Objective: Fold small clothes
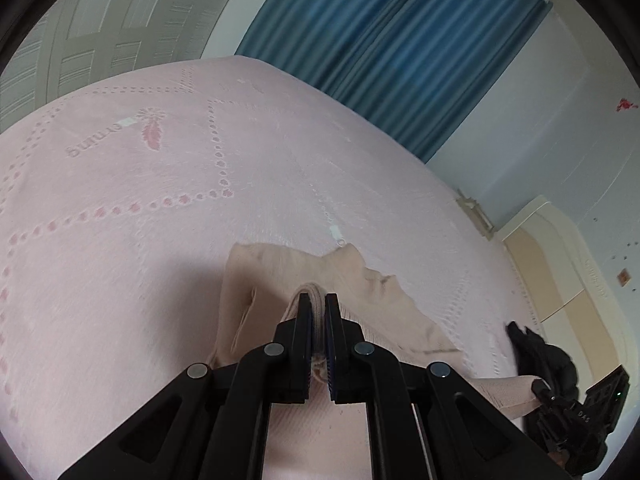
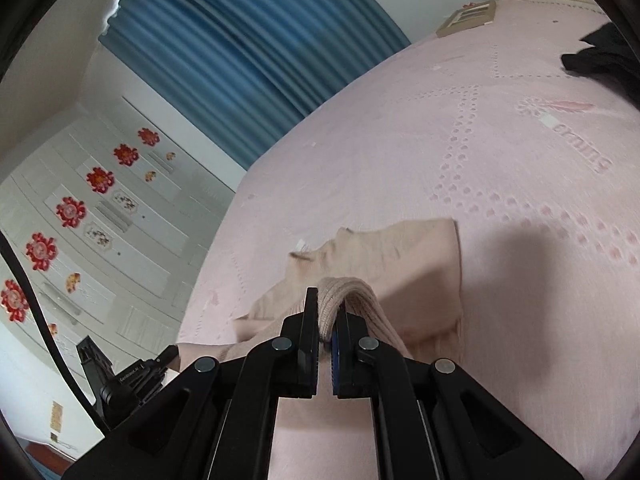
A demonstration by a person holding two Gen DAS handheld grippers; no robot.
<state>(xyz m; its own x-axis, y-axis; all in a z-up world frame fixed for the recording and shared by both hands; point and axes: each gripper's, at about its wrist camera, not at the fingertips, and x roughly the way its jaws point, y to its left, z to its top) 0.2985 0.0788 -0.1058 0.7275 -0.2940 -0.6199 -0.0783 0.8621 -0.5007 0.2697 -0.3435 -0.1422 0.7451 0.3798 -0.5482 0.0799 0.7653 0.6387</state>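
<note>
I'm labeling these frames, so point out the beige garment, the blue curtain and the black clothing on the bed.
beige knit garment [image 1: 280, 276], left wrist view, flat part lying on the bed.
blue curtain [image 2: 240, 40], right wrist view, middle pleats.
black clothing [image 2: 600, 58], right wrist view, its visible middle near the frame's right edge.

Left black two-finger gripper [image 1: 318, 300] clamped tight, jaws nearly together, pitched down, fabric pinched between the pads. Right black two-finger gripper [image 2: 327, 300] same: jaws closed on fabric, angled down. Each gripper shows at the other view's lower edge.
</note>
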